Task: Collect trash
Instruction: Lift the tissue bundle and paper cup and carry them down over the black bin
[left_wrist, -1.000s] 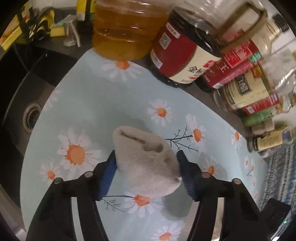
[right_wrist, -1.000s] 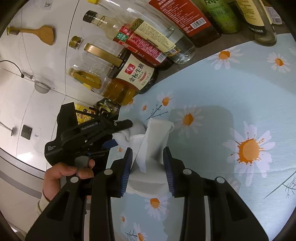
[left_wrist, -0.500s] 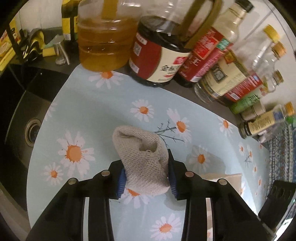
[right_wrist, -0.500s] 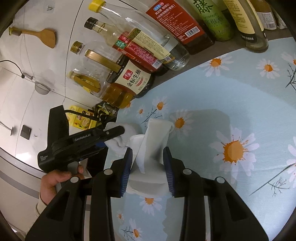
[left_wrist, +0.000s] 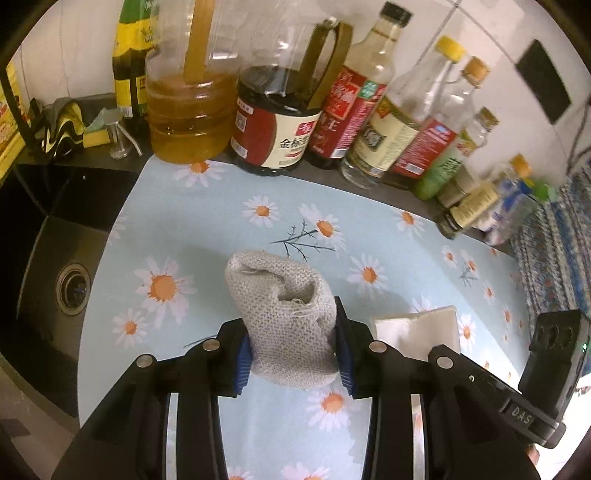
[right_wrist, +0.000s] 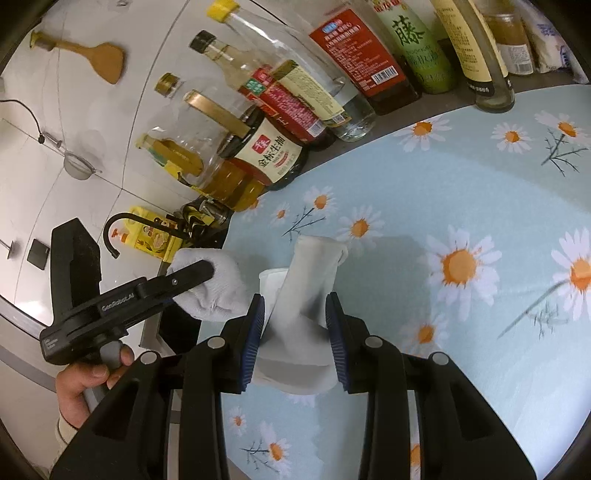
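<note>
Where both views look down over the daisy-print worktop (left_wrist: 207, 229), the left tongs (left_wrist: 293, 350) clamp a grey knitted cloth (left_wrist: 284, 314) and the right tongs (right_wrist: 295, 326) clamp a folded white paper towel (right_wrist: 306, 291), each held clear above the worktop's near edge. Both items appear light, soft and crushable; a pinch across the bunched middle, as here, should hold them. Condiment bottles (left_wrist: 354, 107) line the far edge; a dark sink (left_wrist: 55, 266) borders the left edge.
</note>
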